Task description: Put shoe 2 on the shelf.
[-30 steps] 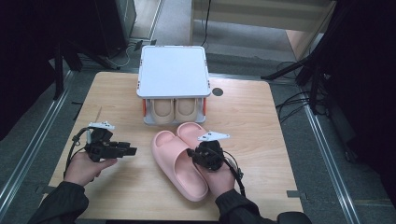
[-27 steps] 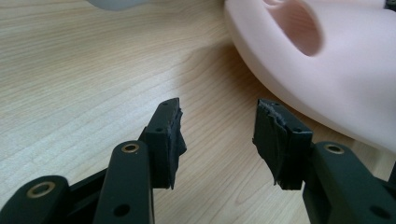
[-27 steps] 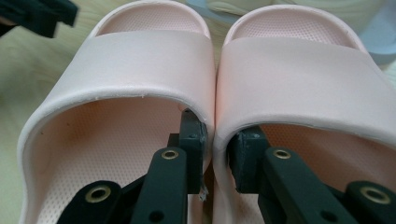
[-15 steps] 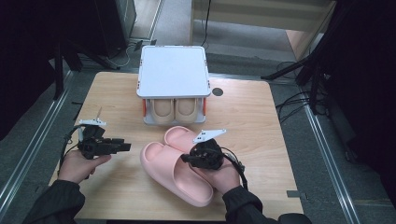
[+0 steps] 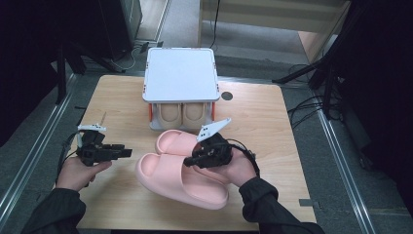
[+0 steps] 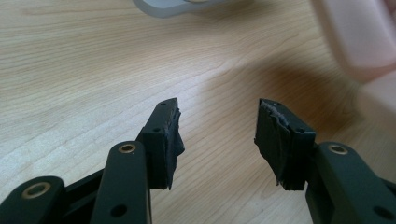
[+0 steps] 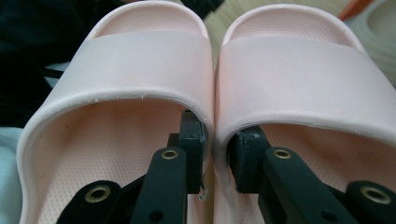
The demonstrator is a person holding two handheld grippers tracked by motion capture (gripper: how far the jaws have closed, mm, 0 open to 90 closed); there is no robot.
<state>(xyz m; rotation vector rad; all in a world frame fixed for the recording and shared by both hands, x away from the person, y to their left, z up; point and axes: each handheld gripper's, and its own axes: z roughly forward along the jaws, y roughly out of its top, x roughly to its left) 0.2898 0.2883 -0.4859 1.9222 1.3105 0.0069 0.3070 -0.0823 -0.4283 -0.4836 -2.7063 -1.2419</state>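
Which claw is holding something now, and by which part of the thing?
The right claw pinches both pink slippers together by their touching inner side walls, one jaw inside each slipper. The left claw is open and holds nothing.

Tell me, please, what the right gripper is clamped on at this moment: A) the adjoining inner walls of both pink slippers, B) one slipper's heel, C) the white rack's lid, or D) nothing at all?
A: the right gripper has one jaw inside each of the pink slippers, pinching their touching inner walls together.

Two slippers [image 5: 182, 170] lie side by side before the rack [image 5: 180, 80]; another pair [image 5: 182, 113] sits inside it.
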